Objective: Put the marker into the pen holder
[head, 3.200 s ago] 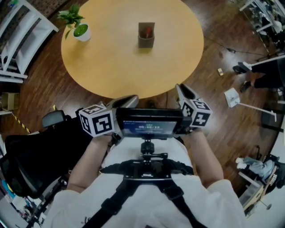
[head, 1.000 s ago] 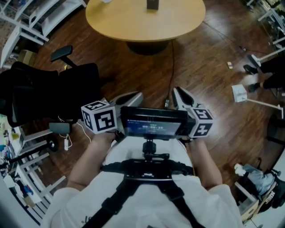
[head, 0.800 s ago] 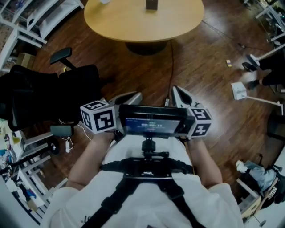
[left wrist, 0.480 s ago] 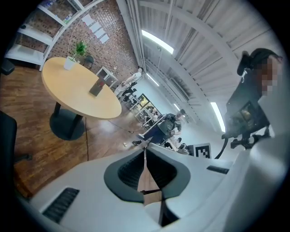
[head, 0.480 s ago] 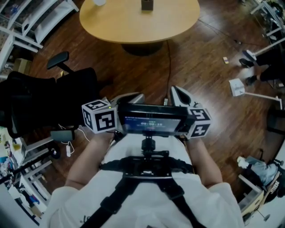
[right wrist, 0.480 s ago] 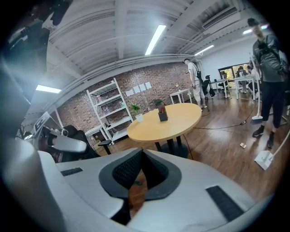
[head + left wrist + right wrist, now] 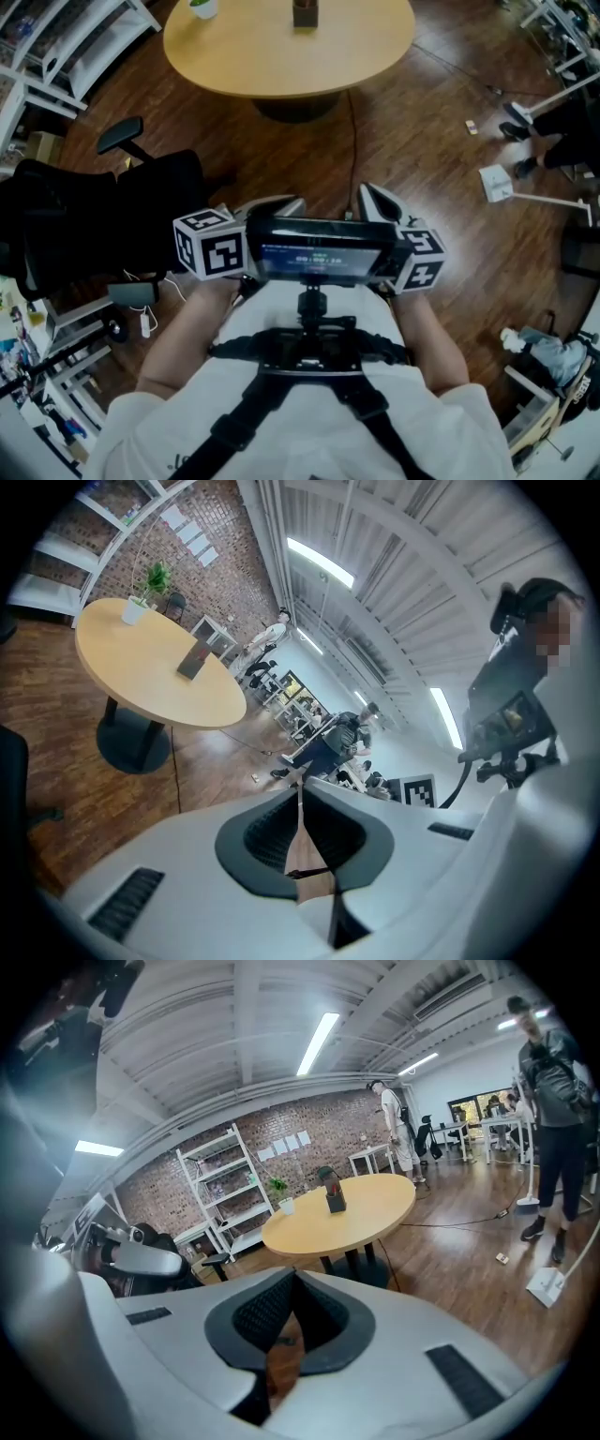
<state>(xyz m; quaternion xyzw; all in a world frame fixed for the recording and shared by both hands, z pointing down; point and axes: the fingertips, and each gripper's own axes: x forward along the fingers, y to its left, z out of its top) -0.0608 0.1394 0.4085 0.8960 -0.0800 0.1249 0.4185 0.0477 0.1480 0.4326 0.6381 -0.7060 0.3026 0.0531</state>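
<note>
Right gripper (image 7: 294, 1277): fingers (image 7: 258, 1312) just closed together, nothing between. Left gripper (image 7: 300, 787): likewise pressed together, empty. Both well short of bench (image 7: 272, 70) with pen holder (image 7: 304, 13); marker likely delivered.

we are in an open loft-style office: a round table (image 7: 281, 61) on a dark plank floor (image 7: 422, 178), a black office chair (image 7: 122, 216) near the table, white shelving (image 7: 220, 1190) and a brick wall (image 7: 319, 1124) behind it, strip lights (image 7: 316, 1042) above it.

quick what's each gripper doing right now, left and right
left gripper: closed, nothing between the jaws
right gripper: has just closed, shut, nothing between the jaws
</note>
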